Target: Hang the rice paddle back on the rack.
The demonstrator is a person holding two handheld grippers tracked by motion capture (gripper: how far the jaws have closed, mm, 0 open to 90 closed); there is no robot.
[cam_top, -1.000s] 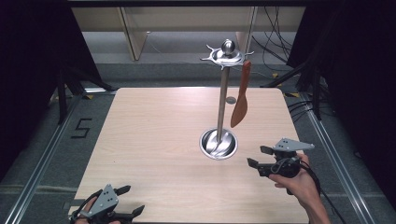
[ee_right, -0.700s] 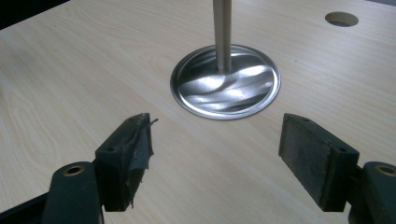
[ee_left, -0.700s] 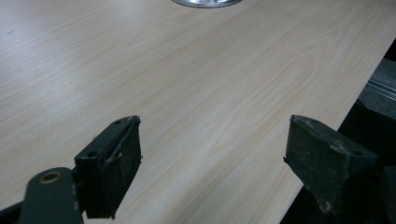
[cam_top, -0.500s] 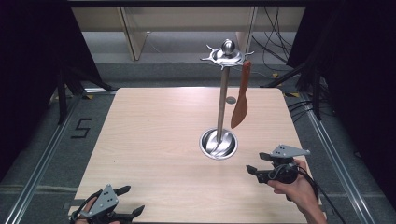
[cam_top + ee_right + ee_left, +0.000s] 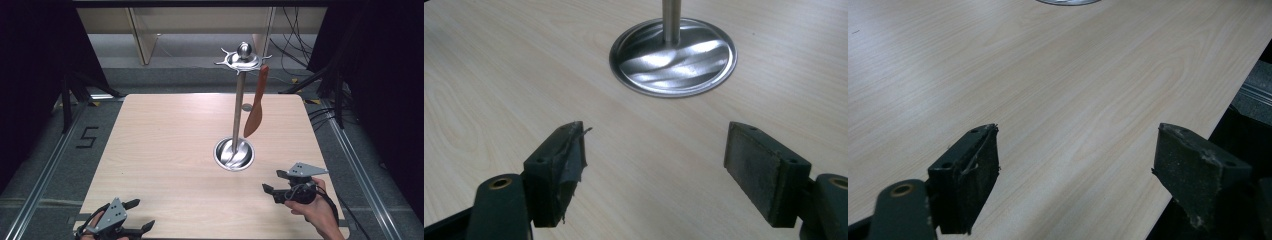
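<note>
We see a pale wood-grain table (image 5: 165,150), smooth and square. On its right half stands a metal rack (image 5: 238,105): a thin steel pole rising from a round, shiny dished base (image 5: 673,57), with a hooked crown at the top. From one hook hangs a reddish-brown spatula (image 5: 255,112), flat-bladed and clear of the table. The right gripper (image 5: 279,181), nearest the base, has its black padded jaws wide apart and bare. The left gripper (image 5: 140,215) rests at the near edge, likewise agape. The right gripper view reveals wavy reflections in the base.
</note>
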